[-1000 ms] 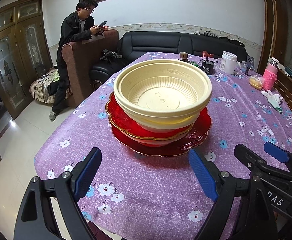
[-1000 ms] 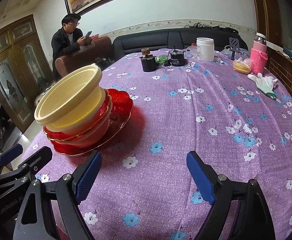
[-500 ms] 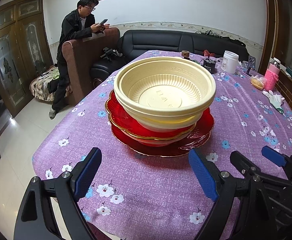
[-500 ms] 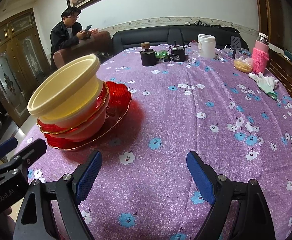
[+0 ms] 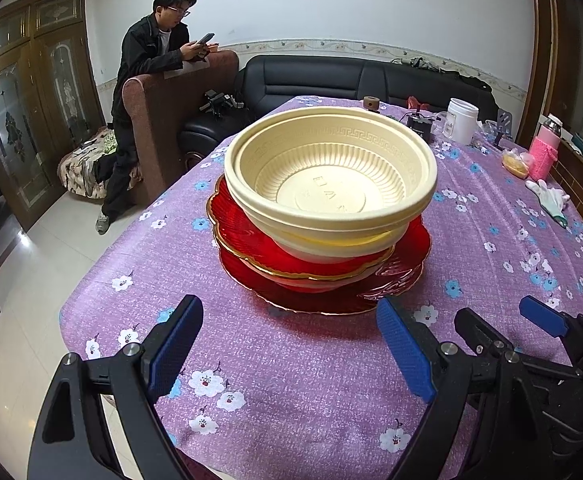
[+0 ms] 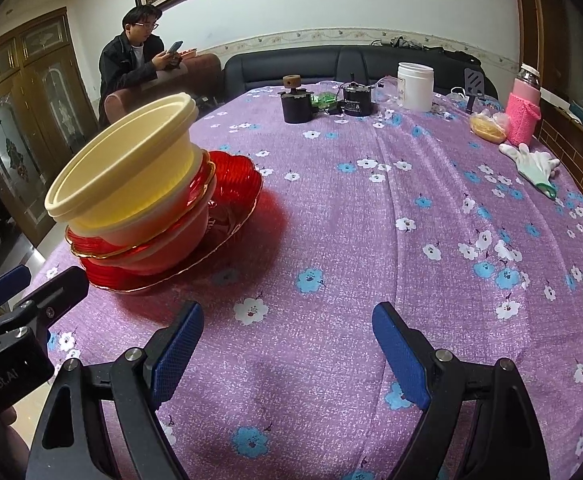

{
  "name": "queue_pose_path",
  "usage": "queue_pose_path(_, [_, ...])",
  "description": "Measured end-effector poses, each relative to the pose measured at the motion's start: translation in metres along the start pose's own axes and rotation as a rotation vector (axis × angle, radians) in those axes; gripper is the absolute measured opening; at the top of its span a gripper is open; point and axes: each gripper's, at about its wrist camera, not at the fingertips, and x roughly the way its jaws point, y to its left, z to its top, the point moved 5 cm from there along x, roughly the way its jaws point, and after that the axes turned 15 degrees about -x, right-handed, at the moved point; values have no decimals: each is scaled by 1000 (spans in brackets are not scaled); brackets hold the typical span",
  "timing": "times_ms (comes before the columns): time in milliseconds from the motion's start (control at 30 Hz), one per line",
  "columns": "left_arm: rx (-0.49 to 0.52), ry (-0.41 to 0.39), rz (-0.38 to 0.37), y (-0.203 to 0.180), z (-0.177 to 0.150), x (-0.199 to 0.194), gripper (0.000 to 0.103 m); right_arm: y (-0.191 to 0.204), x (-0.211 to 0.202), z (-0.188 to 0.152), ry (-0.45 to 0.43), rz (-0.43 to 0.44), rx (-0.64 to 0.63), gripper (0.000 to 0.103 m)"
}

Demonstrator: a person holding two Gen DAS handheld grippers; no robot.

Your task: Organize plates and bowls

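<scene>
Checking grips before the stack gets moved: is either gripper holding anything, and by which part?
Nothing is held. The left gripper and right gripper are both open and empty, short of the bowls.

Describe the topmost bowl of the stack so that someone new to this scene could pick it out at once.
On the purple floral tablecloth, near the edge closest to the cameras, a stack of dishes rests on a wide red glass plate. At its very top sits the cream plastic bowl, nested into another cream bowl. Unlike the gold-rimmed red dishes beneath, it is opaque, with a ribbed inner wall and a key-pattern band under its rim.
</scene>
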Motion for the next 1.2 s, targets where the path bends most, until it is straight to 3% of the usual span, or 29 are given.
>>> queue_pose_path(800, [-22,14,-2,6,-1,9,88,6,9,-3,23,0,-13,90])
queue_pose_path(1200, [-14,88,-167,-8,-17,3,88,-1,3,-8,22,-20,9,89])
